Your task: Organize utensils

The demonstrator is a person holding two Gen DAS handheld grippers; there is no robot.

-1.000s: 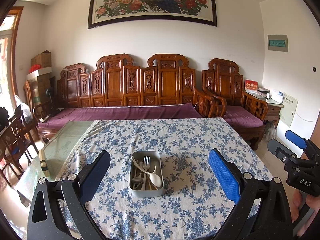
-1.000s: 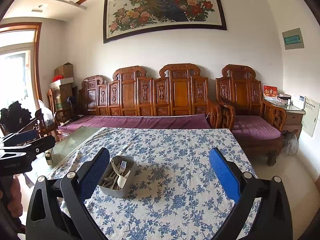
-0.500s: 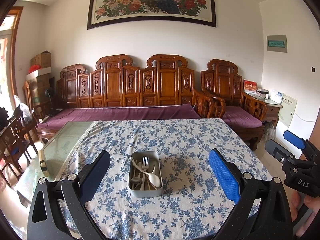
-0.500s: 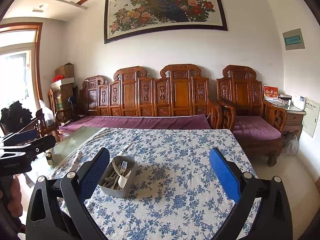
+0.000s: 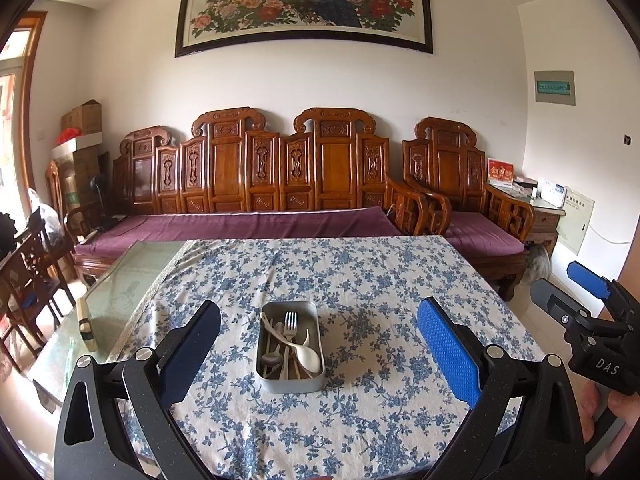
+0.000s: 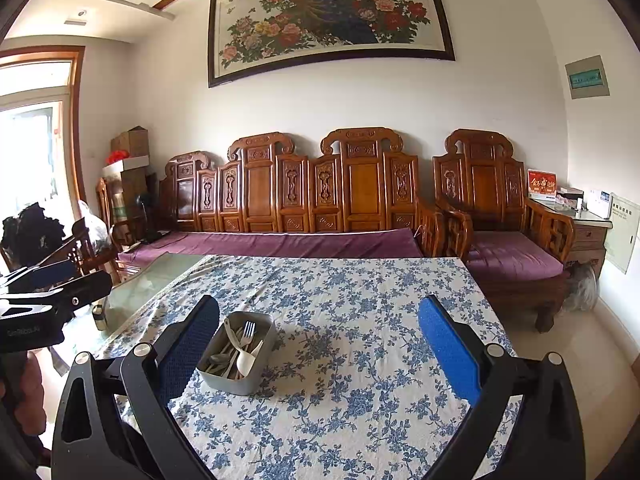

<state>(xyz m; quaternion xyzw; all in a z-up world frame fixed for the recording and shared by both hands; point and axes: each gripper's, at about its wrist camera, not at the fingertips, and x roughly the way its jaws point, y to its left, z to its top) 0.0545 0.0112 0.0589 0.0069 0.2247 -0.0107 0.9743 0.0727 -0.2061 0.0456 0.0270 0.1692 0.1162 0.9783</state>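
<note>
Metal tin (image 5: pixel 290 384) on the flowered tablecloth (image 5: pixel 360 420), dead ahead of the left gripper (image 5: pixel 319 312) and framed square between its two blue pads. Long axis running straight away from that camera, near short wall facing it. Inside, all in one heap: fork (image 5: pixel 291 322) with tines toward the far end, white spoon (image 5: pixel 310 356) with its bowl down at the near right corner, metal spoon (image 5: pixel 271 358) along the left wall, some pale sticks underneath, too tangled to count. Handles mostly in line with the tin's length, a few crossing.

From the right gripper (image 6: pixel 319 306), a different story: same tin (image 6: pixel 236 382) off to the left, tucked just beside the left-hand pad, turned on a diagonal. Plenty of bare cloth in front instead. So, nearer and better lined up: the left hand's tool, by a fair margin.

Pose now. Both held low and level above the near table edge, pointing across at the carved bench (image 5: pixel 256 184). Both spread wide and carrying nothing. Right one hanging off past the table's right side in the left view, well apart from the tin.

Could be read two ways: cutlery gathered into the tin and job closed, or a mixed pile waiting to be sorted out. No telling from here.
</note>
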